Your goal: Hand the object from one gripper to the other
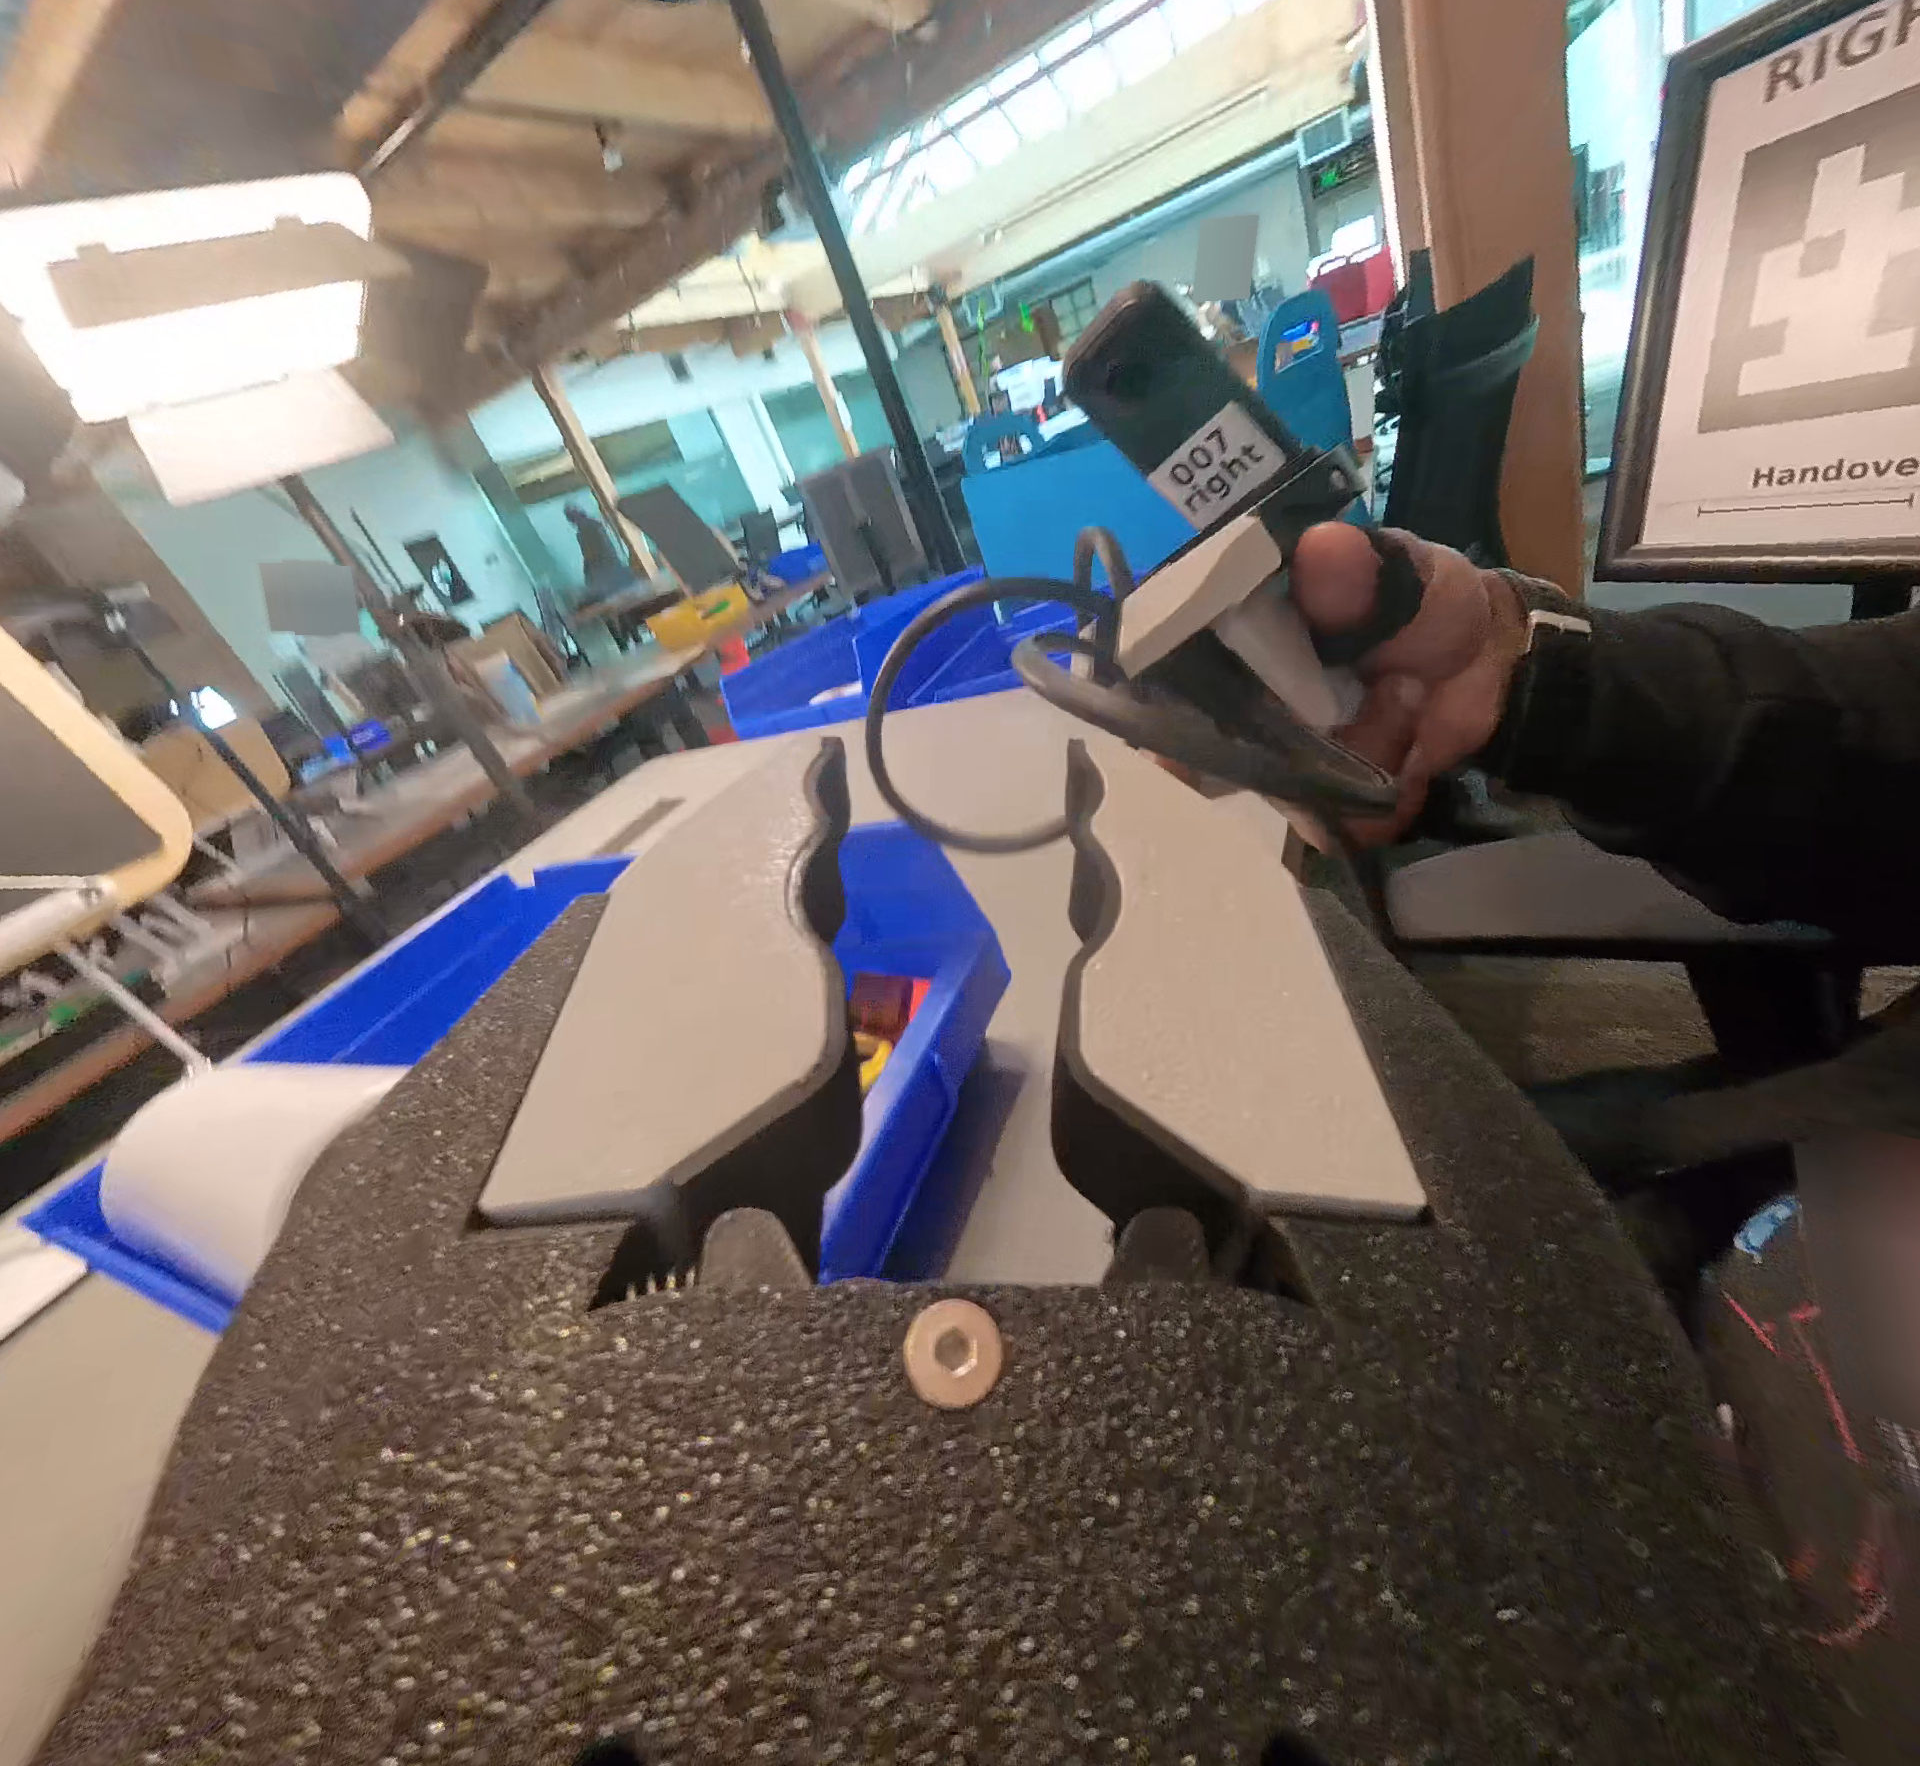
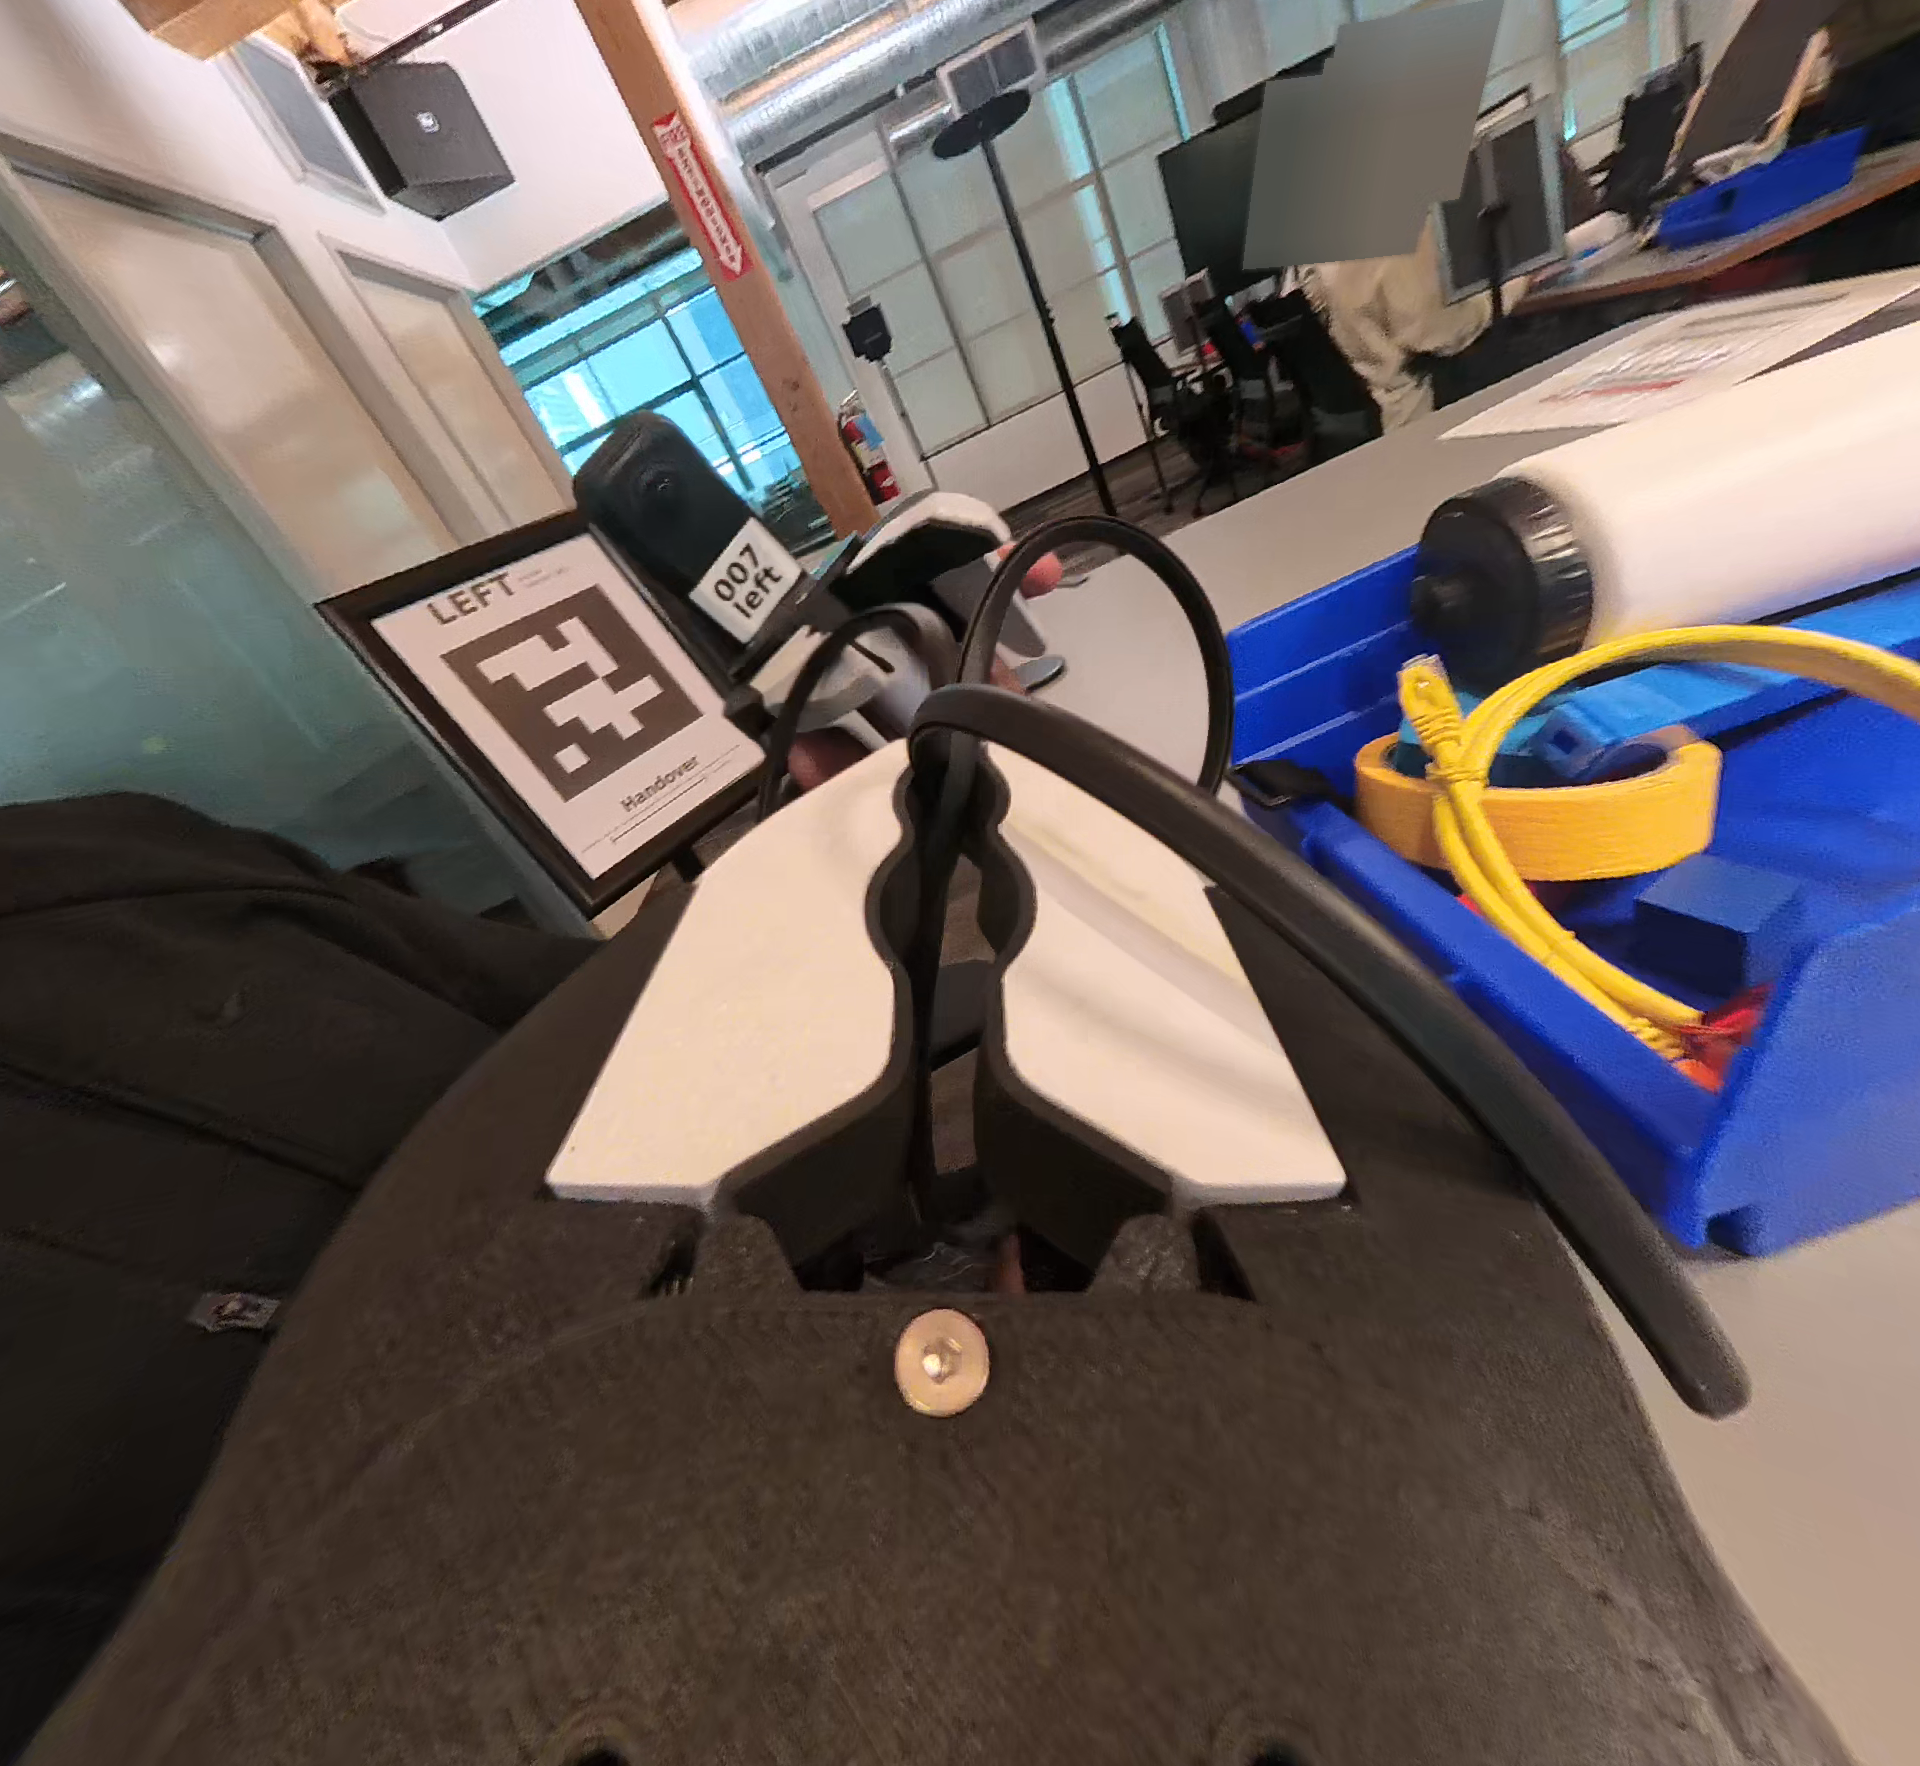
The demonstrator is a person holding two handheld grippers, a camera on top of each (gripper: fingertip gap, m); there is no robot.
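A black cable (image 2: 1351, 927) is pinched between the tips of my right gripper (image 2: 945, 771), which is shut on it. One end sticks out to the lower right and a loop arches forward. In the left wrist view my left gripper (image 1: 953, 771) is open and empty. The cable's loop (image 1: 875, 719) hangs just past its fingertips, in line with the gap; I cannot tell if it touches. The right gripper (image 1: 1112, 677) is ahead and to the right, held by a hand (image 1: 1423, 646). The left gripper (image 2: 935, 594) shows behind the loop in the right wrist view.
A blue bin (image 2: 1766, 1093) on the grey table (image 2: 1143, 573) holds a yellow tape roll (image 2: 1538, 812), a yellow cable (image 2: 1507, 885) and blue blocks. A white roll (image 2: 1714, 511) lies behind it. Framed marker signs (image 2: 571, 708) (image 1: 1787, 262) stand at both sides. The bin (image 1: 914, 1072) lies under my left gripper. The left gripper's tips are roughly 6 cm from the right gripper's.
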